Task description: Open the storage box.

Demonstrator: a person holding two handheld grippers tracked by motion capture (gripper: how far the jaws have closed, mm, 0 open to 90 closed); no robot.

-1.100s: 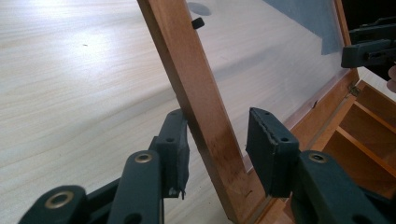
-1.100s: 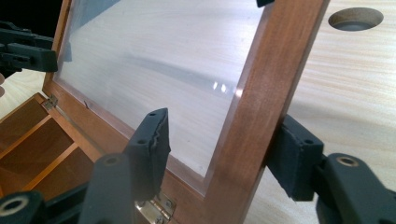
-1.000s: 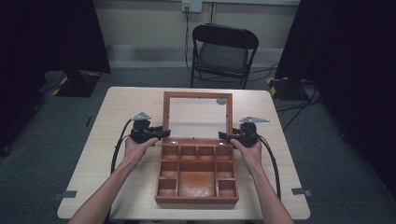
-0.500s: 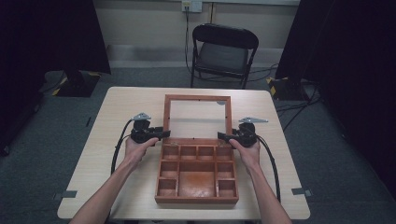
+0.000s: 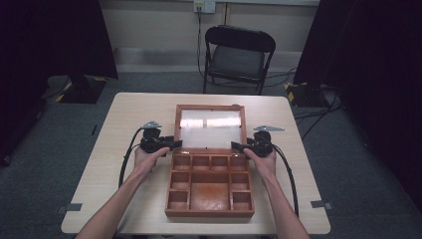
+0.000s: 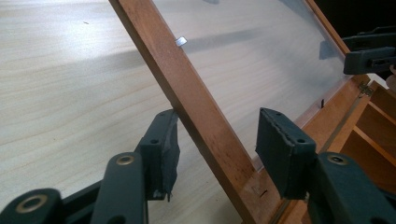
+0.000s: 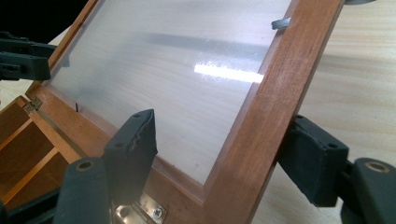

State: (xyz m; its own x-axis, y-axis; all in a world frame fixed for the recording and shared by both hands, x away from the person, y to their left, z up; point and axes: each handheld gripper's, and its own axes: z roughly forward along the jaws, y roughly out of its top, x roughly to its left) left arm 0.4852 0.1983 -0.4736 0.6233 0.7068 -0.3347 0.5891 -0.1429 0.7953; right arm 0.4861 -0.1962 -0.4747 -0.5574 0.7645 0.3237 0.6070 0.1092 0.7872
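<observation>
I see a light wood table (image 5: 124, 149) on grey carpet (image 5: 50, 169). At 12 o'clock a black folding chair (image 5: 238, 57) faces it, before a pale wall (image 5: 149, 25) with a socket (image 5: 204, 6). Black curtains (image 5: 378, 64) hang at 10 and 2 o'clock. Cables (image 5: 318, 107) trail at 2 o'clock. Tape marks (image 5: 73, 207) sit at 7 and 5.

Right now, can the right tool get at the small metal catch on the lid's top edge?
Probably yes: the right tool straddles the lid's side rail with pads apart, and the catch sits farther up that rail, nothing between.
</observation>
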